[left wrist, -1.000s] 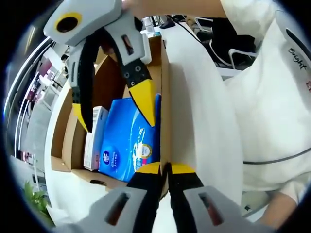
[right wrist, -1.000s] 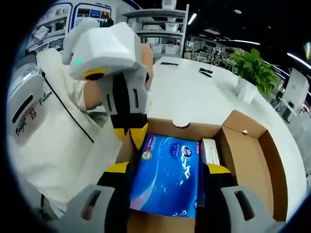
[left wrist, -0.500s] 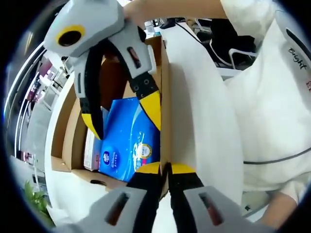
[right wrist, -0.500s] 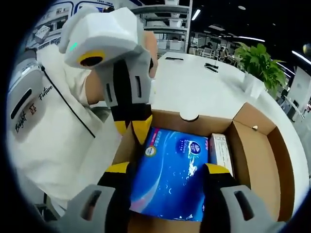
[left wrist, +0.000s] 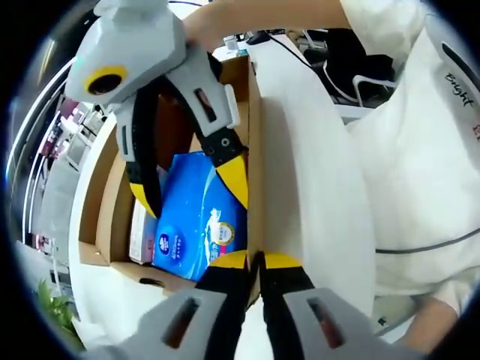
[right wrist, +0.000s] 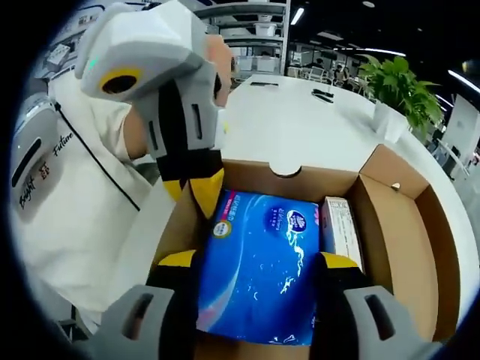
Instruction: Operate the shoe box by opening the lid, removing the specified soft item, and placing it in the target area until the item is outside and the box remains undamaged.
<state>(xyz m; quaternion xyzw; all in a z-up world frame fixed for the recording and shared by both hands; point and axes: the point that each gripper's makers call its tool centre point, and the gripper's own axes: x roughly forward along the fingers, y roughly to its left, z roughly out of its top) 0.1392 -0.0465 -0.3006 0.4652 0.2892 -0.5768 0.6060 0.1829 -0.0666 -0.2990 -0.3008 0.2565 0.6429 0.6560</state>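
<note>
With the lid already folded back, the box (right wrist: 390, 225) sits open on the white table (right wrist: 300, 127), so the remaining work is extraction. Blue soft pack (right wrist: 262, 277) lies flat inside, against the wall nearest the person; a small white carton (right wrist: 341, 232) stands just beside it, toward the bare half of the box.

Left gripper (left wrist: 253, 262): jaws closed, yellow tips pinched on the box's side wall (left wrist: 255, 150). Judged purpose: to anchor the box so it does not slide or tear when the pack is pulled. The right gripper view shows the same clamp on that wall, beside the pack's corner.

Right gripper (right wrist: 259, 259): jaws spread wide, one tip on each long side of the pack, straddling it. The left gripper view shows it (left wrist: 191, 184) reaching down from above, tips low at the pack's edges. Contact cannot be confirmed; no squeeze yet visible.

Judgement: the straddle sets up a grasp across the pack's width. Next move calls for closing gently, then a straight lift clear of carton and walls. Risk: the tip by the carton snagging it.
</note>
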